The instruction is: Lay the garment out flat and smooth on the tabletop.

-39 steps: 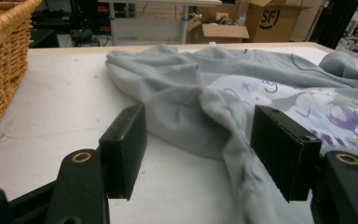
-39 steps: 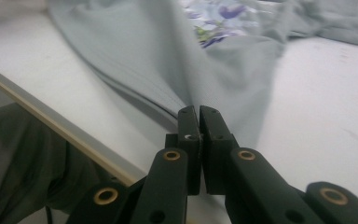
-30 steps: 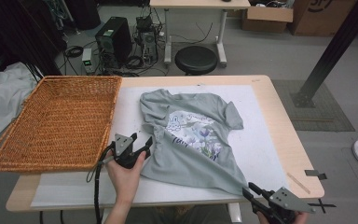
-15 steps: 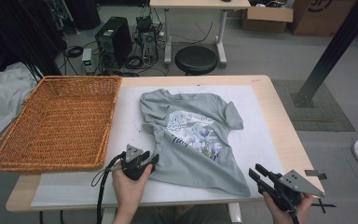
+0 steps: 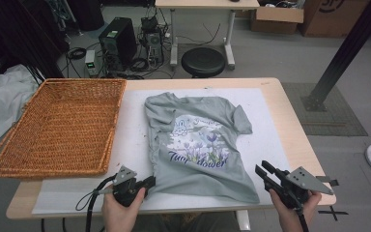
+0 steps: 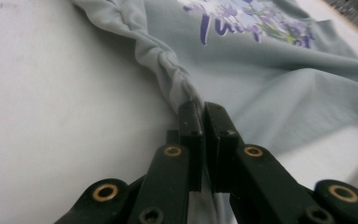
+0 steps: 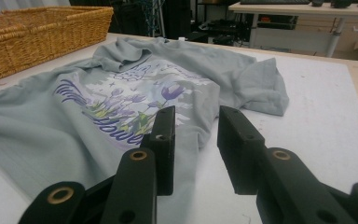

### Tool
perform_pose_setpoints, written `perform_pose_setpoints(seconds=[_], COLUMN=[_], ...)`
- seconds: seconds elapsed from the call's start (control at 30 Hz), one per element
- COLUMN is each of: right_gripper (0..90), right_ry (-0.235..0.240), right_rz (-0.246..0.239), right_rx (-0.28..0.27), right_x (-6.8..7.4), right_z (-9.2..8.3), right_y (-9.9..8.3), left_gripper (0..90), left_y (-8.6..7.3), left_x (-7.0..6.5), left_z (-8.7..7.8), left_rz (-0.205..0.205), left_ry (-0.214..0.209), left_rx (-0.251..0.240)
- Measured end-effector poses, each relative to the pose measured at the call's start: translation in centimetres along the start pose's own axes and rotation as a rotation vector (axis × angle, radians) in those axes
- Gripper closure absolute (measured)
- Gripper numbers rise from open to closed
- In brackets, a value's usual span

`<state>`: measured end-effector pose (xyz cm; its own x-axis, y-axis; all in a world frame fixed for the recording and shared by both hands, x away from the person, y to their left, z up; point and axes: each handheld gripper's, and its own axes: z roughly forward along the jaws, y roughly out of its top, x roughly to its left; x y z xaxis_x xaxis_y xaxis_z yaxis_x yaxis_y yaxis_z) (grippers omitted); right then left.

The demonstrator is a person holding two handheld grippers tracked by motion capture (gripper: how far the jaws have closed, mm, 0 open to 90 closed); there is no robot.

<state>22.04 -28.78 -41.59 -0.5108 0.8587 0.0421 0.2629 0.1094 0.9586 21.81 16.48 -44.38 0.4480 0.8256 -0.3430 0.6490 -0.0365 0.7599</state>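
High view, where the shirt lay: the grey T-shirt [image 5: 198, 145] was spread print-up on the white sheet [image 5: 270, 121] covering the desk [image 5: 294, 111], collar toward the far edge, hem toward the near edge, just right of the wicker basket [image 5: 58, 125].
Left claw [image 5: 149, 182]: its jaws had just been closing and were pinched on the hem corner at the near-left of the shirt; in the left gripper view the cloth bunched into a ridge running away from the claw [image 6: 201, 116].
Right claw [image 5: 263, 171]: jaws stood partly apart with nothing between them, just off the near-right hem corner, pointing across the shirt [image 7: 121, 107].
Handling, as I judged it: light, limp, not fragile; it would sag and drag rather than hold shape.
Where to grip: the two hem corners, a fold of cloth deep in the jaws.
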Motion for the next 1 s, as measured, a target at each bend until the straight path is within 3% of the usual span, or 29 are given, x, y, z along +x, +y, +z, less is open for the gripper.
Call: perform_pose_setpoints(seconds=[0.03, 0.17, 0.27, 0.4, 0.47, 0.5, 0.53, 0.57, 0.6, 0.63, 0.67, 0.7, 0.73, 0.8, 0.83, 0.87, 0.97, 1.0], right_gripper=[68.3, 68.2, 66.3, 66.0, 64.0, 63.1, 63.0, 62.5, 62.5, 62.1, 62.1, 61.1, 60.6, 59.2, 59.1, 59.1, 55.8, 55.8], right_ry=[0.004, 0.012, 0.025, 0.022, 0.012, 0.01, 0.006, 0.009, 0.009, -0.004, -0.004, -0.01, -0.015, -0.015, -0.013, -0.013, -0.023, -0.034], right_rz=[-0.005, -0.008, 0.002, 0.013, 0.015, 0.014, 0.017, 0.021, 0.021, 0.023, 0.023, 0.027, 0.031, 0.043, 0.047, 0.047, 0.064, 0.078], right_rx=[0.005, 0.012, 0.033, 0.04, 0.046, 0.045, 0.047, 0.047, 0.047, 0.056, 0.056, 0.062, 0.064, 0.069, 0.072, 0.072, 0.074, 0.075], right_x=[0.1, 0.2, 0.2, 0.1, -0.3, -0.4, -0.7, -1.0, -1.0, -1.5, -1.5, -2.0, -2.3, -2.7, -3.0, -3.0, -3.9, -4.4], right_z=[0.2, 0.4, 0.8, 1.6, 3.1, 3.5, 4.3, 5.0, 5.0, 6.3, 6.3, 7.4, 8.2, 9.3, 9.8, 9.8, 11.6, 12.2], right_y=[0.1, 0.1, -0.1, 0.0, 0.9, 1.2, 1.7, 2.1, 2.1, 2.9, 2.9, 3.4, 3.8, 4.3, 4.5, 4.5, 5.2, 5.4], left_gripper=[86.3, 86.0, 78.2, 72.4, 63.3, 59.7, 55.6, 52.8, 50.0, 45.8, 42.3, 40.5, 39.1, 35.2, 33.3, 33.3, 31.1, 31.0], left_y=[-0.4, -0.5, -0.1, 0.6, 2.0, 2.0, 3.5, 4.2, 4.2, 5.5, 5.5, 7.3, 7.3, 8.8, 10.2, 10.2, 11.8, 12.9], left_x=[0.3, 0.7, 1.0, 0.8, 0.4, 0.4, 0.1, 0.0, 0.0, 0.0, 0.0, 0.2, 0.2, 0.4, 0.6, 0.6, 0.7, 0.8], left_z=[-1.0, -2.0, -2.3, -2.0, -0.8, -0.8, 0.5, 1.1, 1.1, 2.3, 2.3, 4.1, 4.1, 5.9, 7.7, 7.7, 10.2, 12.0], left_rz=[-0.045, -0.057, -0.066, -0.044, -0.003, -0.003, 0.046, 0.091, 0.091, 0.144, 0.144, 0.21, 0.21, 0.277, 0.326, 0.326, 0.388, 0.416], left_ry=[-0.041, -0.048, -0.031, -0.028, 0.013, 0.013, 0.057, 0.092, 0.092, 0.145, 0.145, 0.201, 0.201, 0.261, 0.286, 0.286, 0.325, 0.36], left_rx=[-0.018, -0.03, -0.054, -0.086, -0.125, -0.125, -0.175, -0.196, -0.196, -0.226, -0.226, -0.256, -0.256, -0.249, -0.23, -0.23, -0.192, -0.166])
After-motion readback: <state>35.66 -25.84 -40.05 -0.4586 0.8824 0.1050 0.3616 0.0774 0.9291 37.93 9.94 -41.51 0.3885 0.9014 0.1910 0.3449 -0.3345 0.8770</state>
